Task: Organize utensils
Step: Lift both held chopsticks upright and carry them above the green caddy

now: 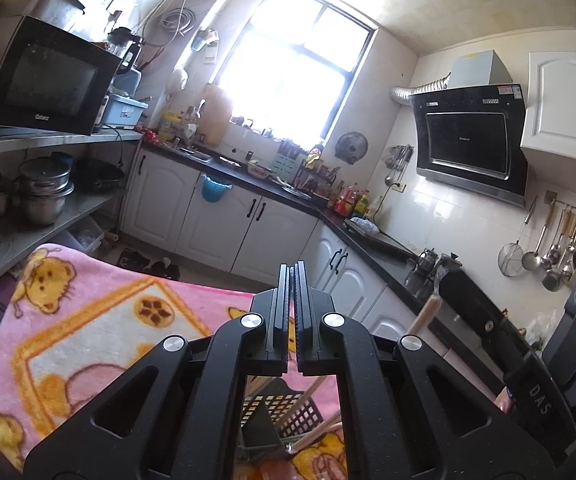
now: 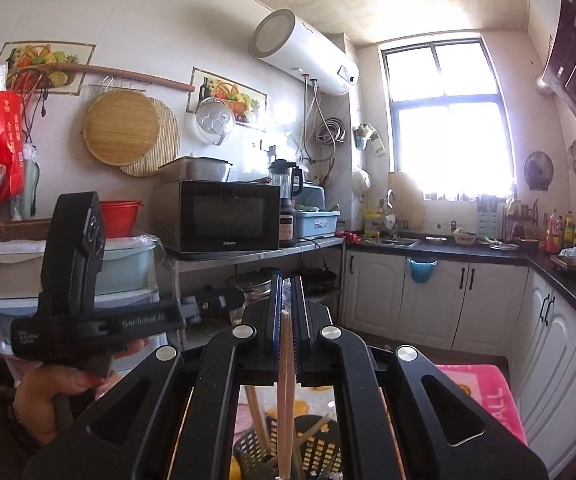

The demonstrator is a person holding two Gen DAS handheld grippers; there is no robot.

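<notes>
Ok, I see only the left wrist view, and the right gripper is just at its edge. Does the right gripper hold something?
Observer: Yes. The right gripper is shut on a pair of pale chopsticks, pinched near their upper end.
Operator: Where do they point?
Observer: Downward, toward the black basket under the gripper. Whether they touch its bottom I cannot tell.
Operator: Does the right view show my left gripper?
Observer: Yes, at its left side. A hand grips the handle of the left gripper, well apart from the chopsticks.
</notes>
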